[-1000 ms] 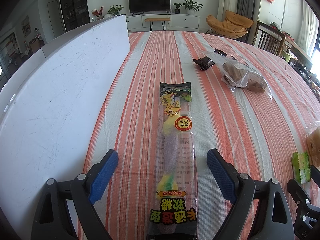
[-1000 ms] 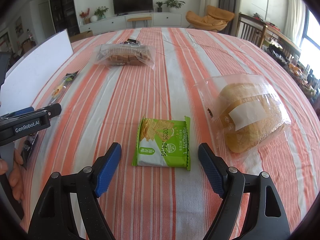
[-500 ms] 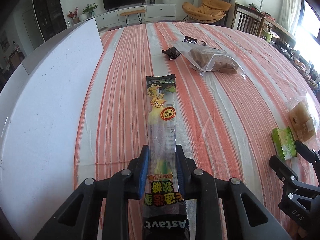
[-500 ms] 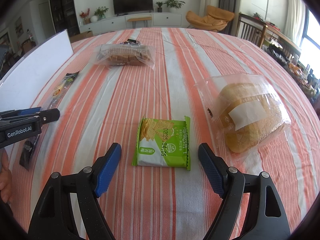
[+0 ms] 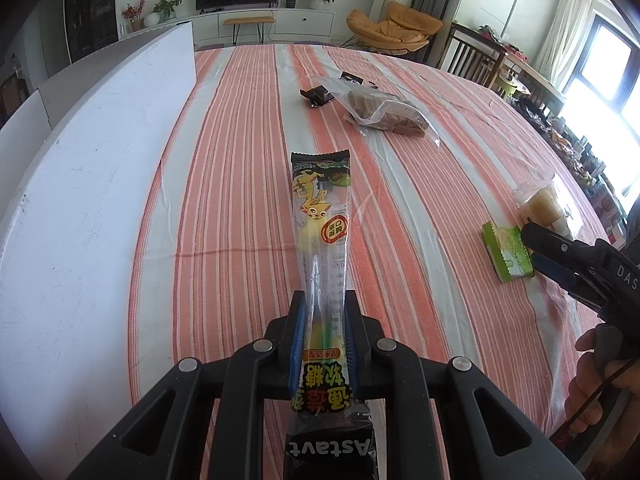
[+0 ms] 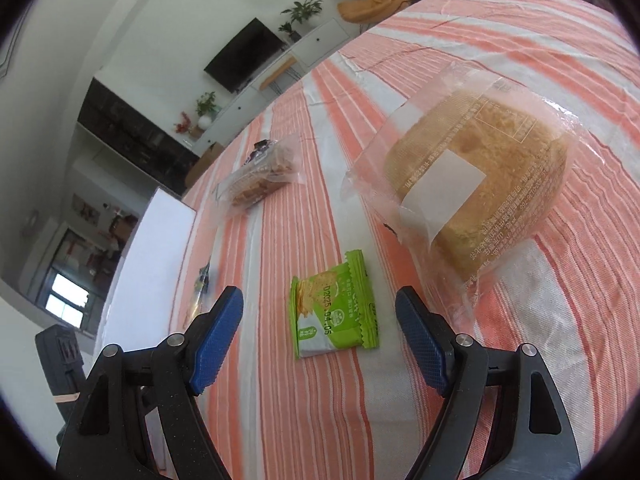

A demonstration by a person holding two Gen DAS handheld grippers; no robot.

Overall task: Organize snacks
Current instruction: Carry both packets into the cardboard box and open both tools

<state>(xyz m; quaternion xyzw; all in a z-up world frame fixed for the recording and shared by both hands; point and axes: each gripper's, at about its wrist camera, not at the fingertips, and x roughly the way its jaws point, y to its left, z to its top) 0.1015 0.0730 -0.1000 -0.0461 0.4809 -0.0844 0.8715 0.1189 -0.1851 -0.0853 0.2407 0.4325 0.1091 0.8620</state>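
My left gripper is shut on the near end of a long candy stick packet and holds it lifted over the striped tablecloth. My right gripper is open and empty, tilted, its fingers either side of a green cracker packet lying flat on the cloth; the packet also shows in the left wrist view. A bun in clear wrap lies right of the cracker packet. A clear bag of brown biscuits lies farther back.
A white box wall runs along the table's left side. Small dark wrappers lie beside the biscuit bag. Chairs stand beyond the far right table edge.
My left gripper closed on the candy stick packet and lifted it off the cloth. My right gripper tilted and moved slightly closer to the green cracker packet, still open.
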